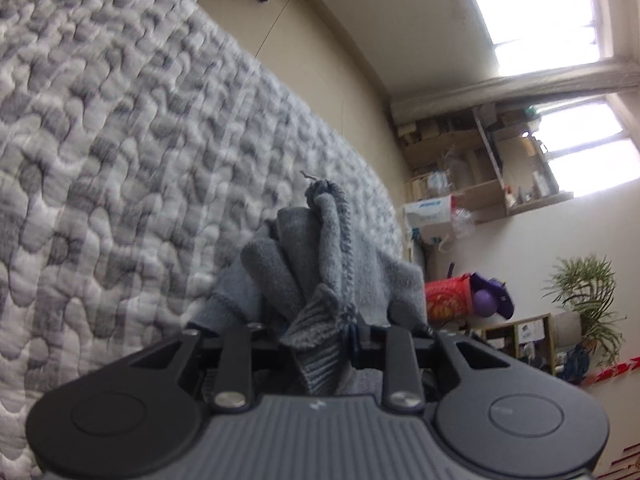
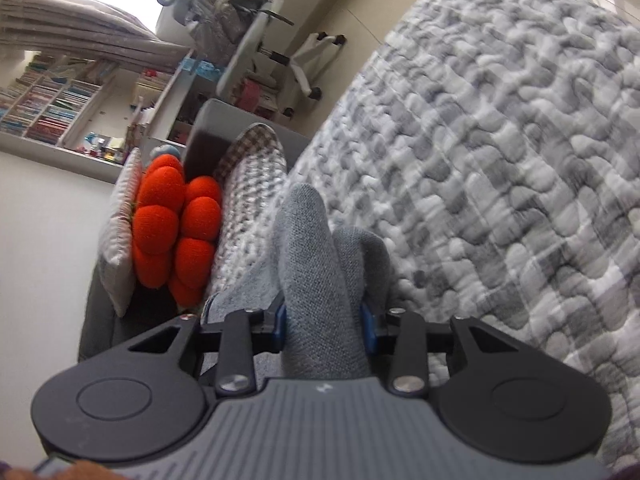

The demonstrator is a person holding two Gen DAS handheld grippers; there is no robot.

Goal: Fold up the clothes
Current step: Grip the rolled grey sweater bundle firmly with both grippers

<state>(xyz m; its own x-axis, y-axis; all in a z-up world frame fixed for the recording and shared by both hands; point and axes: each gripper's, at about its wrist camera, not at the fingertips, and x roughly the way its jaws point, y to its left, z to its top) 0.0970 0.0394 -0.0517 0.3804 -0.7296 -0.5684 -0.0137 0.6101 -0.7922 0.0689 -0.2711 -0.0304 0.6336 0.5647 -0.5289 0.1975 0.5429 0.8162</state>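
Bedroom shot, and pretty much everything happens over one big bed with a grey-and-white quilted bedspread (image 1: 132,152) that fills most of both wrist views.

Count-wise: two tools, one grey knit garment. The left tool (image 1: 320,328) is pinching a bunched wad of the grey knit garment (image 1: 320,256), with a ribbed hem or cuff poking out between the fingers and a loose thread sticking up at the top. The right tool (image 2: 325,320) is clamped on another fold of the same grey knit, which stands up like a rounded hump between two blue pads (image 2: 280,322). So both are gripping fabric, neither is spread wide, and the garment is held up over the bedspread rather than lying flat on it.

What only the left view gives you: two bright windows (image 1: 536,8), a cluttered wooden shelf (image 1: 460,172), one red tin (image 1: 446,300) with something purple beside it, and one potted plant (image 1: 584,296).

What only the right view gives you: one orange flower-shaped cushion (image 2: 176,232), a checked pillow (image 2: 252,184) right next to it, one white office chair (image 2: 256,32), a bookshelf (image 2: 52,104) packed with colourful spines, and a sliver of a hand (image 2: 84,470) at the bottom edge.
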